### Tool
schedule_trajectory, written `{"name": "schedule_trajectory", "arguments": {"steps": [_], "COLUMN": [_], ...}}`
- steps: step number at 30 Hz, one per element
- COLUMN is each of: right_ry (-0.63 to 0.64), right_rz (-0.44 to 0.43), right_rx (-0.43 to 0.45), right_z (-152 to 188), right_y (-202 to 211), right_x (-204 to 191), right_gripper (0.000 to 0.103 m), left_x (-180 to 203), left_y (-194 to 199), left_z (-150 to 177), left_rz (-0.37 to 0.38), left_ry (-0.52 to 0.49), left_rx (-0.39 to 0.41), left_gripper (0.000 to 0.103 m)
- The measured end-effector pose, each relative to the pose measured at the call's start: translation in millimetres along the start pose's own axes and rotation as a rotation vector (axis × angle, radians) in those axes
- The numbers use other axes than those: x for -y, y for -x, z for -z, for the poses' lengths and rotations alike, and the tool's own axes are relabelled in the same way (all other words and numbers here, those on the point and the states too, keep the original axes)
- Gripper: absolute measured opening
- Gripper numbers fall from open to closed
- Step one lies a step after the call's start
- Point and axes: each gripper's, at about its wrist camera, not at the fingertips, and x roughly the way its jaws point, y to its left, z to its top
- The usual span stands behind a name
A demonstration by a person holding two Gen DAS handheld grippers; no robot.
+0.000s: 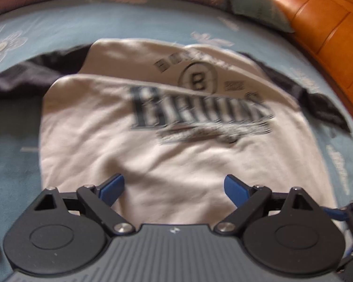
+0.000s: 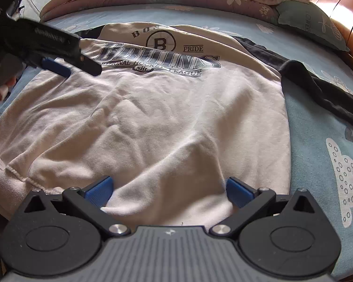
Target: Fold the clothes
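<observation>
Blue fingers (image 2: 98,189) spread above sweatshirt (image 2: 152,117)

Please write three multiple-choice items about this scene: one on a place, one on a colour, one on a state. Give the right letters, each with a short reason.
1. Where does the cream sweatshirt with dark printed lettering lie?
A. on the light blue patterned bedsheet
B. on a wooden floor
C. on a hanger

2. What colour are the sweatshirt's sleeves?
A. red
B. black
C. yellow

3. How do the right tongs stand?
A. shut on the hem
B. shut on a sleeve
C. open, holding nothing

Answers:
1 A, the bedsheet shows around the sweatshirt on both sides.
2 B, a black sleeve spreads out from the shoulder.
3 C, the blue pads stand wide apart above the cloth, nothing clamped.
</observation>
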Motion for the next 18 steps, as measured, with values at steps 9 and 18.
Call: {"name": "schedule_trajectory", "arguments": {"steps": [9, 18], "right_ry": [-0.007, -0.010], "right_rz": [0.009, 0.013], "right_rx": [0.005, -0.003], "right_z": [0, -2], "right_y": [-1, -1], "right_x": [-1, -1], "right_gripper": [0.103, 0.103], "left_x": [-36, -4], "left_y": [42, 27], "left_z": [29, 10], "left_rz": [-0.090, -0.001], "left_ry": [0.049, 0.005], "left_rx": [0.014, 0.028], "left_gripper": [0.092, 0.092]}}
